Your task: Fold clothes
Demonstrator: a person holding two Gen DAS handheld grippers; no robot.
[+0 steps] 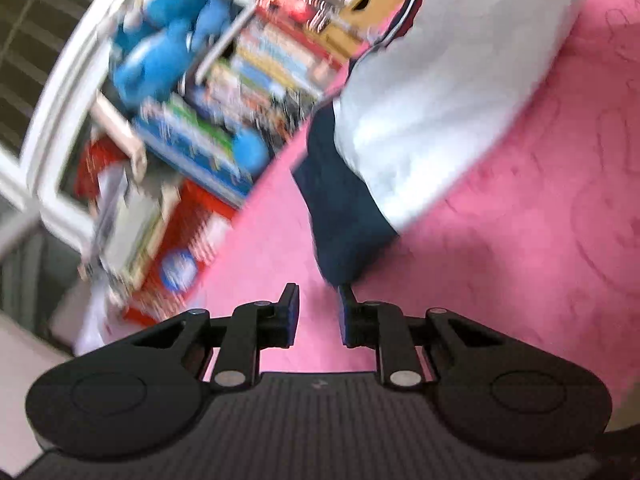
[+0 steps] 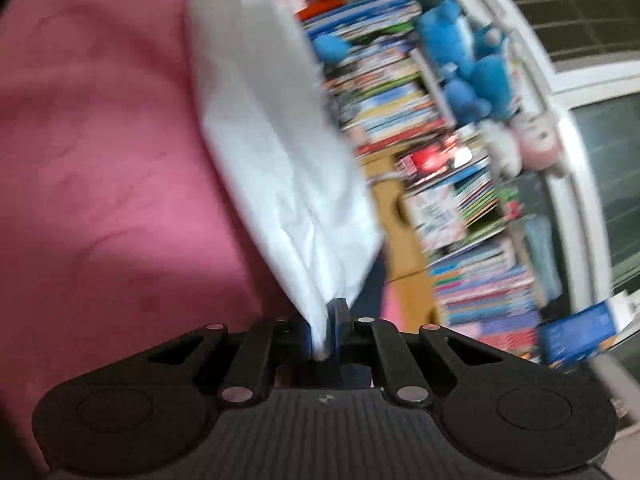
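While right tongs (image 2: pixel 326 328) pinch white shirt (image 2: pixel 276 140), left tongs (image 1: pixel 318 316) gape.

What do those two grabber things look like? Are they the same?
Yes, twins. The left gripper and right gripper are matte black, with a ribbed body, two round bulges on the sides, jointed link bars with silver pins, and flat fingers with blue pads. No cables or sleeves show.

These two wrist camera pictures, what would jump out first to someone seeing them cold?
Probably the white garment with navy sleeve, bright against the pink quilted bedspread that fills most of both views. In the right wrist view the right gripper is clamped on a white corner of it, while the left gripper has a gap between its fingers, with the navy tip just ahead. Behind, blurred stacks of colourful books and blue plush toys crowd the window side.
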